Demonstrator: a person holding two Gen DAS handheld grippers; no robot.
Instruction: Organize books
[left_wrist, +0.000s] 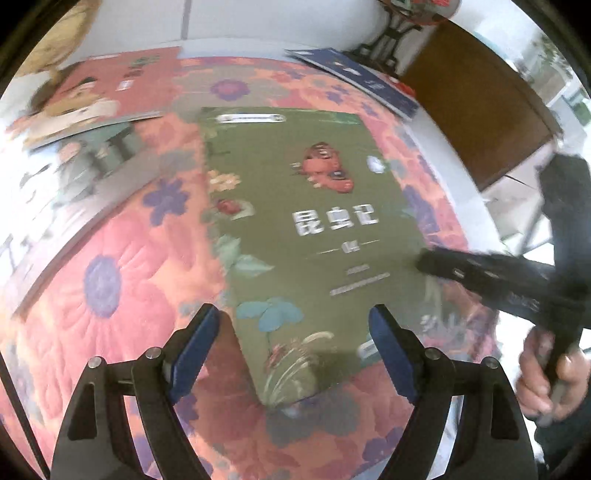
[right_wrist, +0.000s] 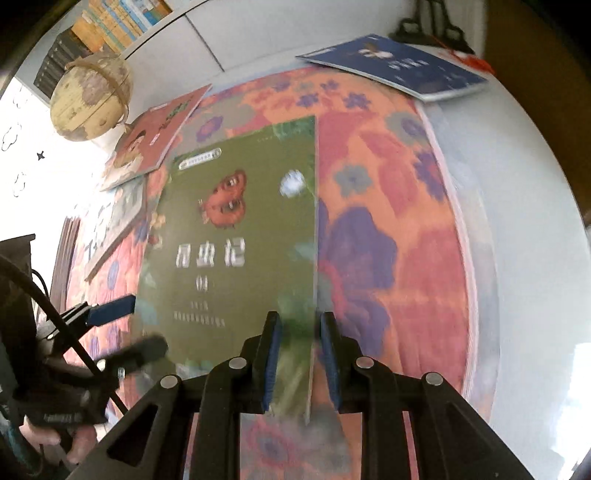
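A green book (left_wrist: 295, 206) with white characters and a red insect on its cover lies on a floral quilted mat (left_wrist: 110, 280). My left gripper (left_wrist: 293, 317) is open, its blue pads hanging over the book's near end without touching it. In the right wrist view my right gripper (right_wrist: 297, 321) is shut on the green book (right_wrist: 229, 229), its pads closed over the right edge near the bottom corner. The left wrist view shows the right gripper (left_wrist: 424, 264) at that same edge, with a hand (left_wrist: 546, 376) on its handle. The left gripper (right_wrist: 136, 328) shows at the book's left side.
A red book (right_wrist: 159, 140) overlaps a grey-and-white book (right_wrist: 114, 221) at the mat's far left. A blue book (right_wrist: 399, 66) lies at the far right corner. A globe (right_wrist: 88, 96) stands beyond them. White tabletop (right_wrist: 535, 221) borders the mat, and a brown wooden panel (left_wrist: 480, 110) stands past it.
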